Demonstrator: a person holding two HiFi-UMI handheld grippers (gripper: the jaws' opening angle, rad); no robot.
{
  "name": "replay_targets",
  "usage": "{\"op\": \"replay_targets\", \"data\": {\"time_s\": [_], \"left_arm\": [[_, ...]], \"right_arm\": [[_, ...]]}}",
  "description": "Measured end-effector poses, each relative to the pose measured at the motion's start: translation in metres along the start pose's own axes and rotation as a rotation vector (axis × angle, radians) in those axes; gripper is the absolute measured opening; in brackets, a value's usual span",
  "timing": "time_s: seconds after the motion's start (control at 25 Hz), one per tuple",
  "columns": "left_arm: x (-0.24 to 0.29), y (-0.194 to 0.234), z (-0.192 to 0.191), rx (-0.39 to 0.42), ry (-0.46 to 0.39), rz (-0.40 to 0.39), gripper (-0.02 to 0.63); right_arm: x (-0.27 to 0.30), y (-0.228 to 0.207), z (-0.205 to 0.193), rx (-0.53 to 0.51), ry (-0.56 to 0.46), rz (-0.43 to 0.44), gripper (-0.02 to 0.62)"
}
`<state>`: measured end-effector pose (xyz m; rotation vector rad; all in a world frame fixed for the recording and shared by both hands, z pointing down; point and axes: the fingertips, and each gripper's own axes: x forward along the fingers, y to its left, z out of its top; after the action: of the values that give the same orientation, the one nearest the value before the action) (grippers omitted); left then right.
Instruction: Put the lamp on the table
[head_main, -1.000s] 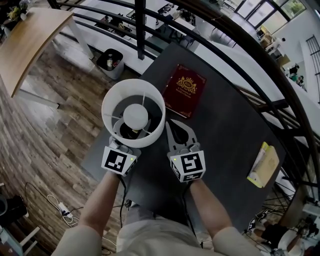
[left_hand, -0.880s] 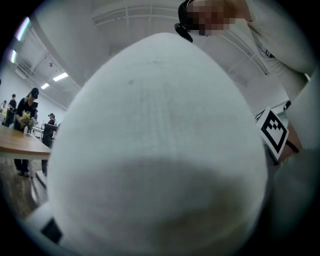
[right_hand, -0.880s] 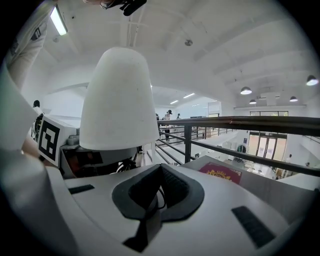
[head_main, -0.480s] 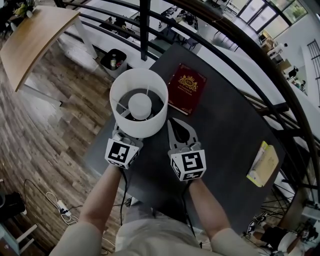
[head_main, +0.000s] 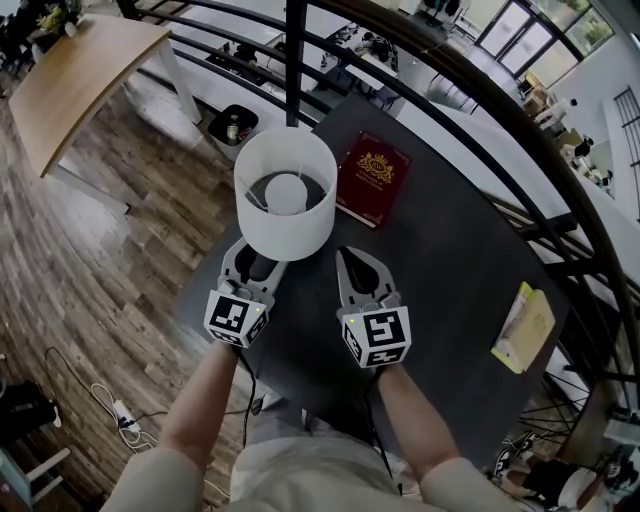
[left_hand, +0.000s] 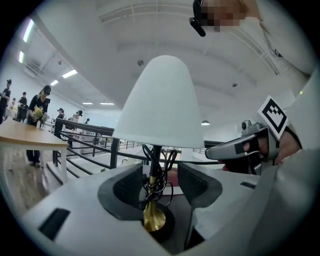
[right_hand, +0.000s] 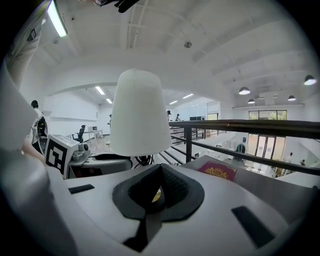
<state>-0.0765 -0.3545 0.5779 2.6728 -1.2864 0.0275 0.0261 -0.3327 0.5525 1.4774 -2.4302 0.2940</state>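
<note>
A: Two tools here. How is the left gripper (head_main: 250, 266)?
B: Below centre, its jaws are opening around the lamp (head_main: 286, 205) stem, pads clear of it. The lamp stands upright on the dark table (head_main: 450, 250), upper middle.
A: And the right gripper (head_main: 348, 258)?
B: Beside it, jaws closed, empty.

Lamp (left_hand: 159, 102) — between opening jaws

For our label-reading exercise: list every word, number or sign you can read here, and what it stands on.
Nothing can be read.
Red book: gold emblem, any lettering too small to read.
Yellow item: no print can be made out.
Marker cubes: black-and-white square patterns, no words.
</note>
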Motion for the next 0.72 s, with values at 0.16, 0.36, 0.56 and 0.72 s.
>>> {"op": "replay_targets", "data": {"time_s": [0.16,0.36,0.56,0.72], "left_arm": [[-0.028,-0.004,0.004,-0.023,0.008,0.039,0.199],[-0.057,-0.017,0.018,-0.031,0.002,0.055,0.199],[-0.088,-0.034,0.055,-0.037,-0.066,0.075,0.198],[-0.108,-0.051,0.091,-0.036,-0.100,0.084,0.194]], "right_arm": [[-0.016,0.013,0.001,-0.016,0.005,0.008,0.000],[-0.033,0.028,0.003,-0.019,-0.001,0.025,0.000],[-0.053,0.046,0.019,0.035,-0.016,0.069,0.000],[-0.076,0.058,0.041,0.032,-0.056,0.099,-0.001]]}}
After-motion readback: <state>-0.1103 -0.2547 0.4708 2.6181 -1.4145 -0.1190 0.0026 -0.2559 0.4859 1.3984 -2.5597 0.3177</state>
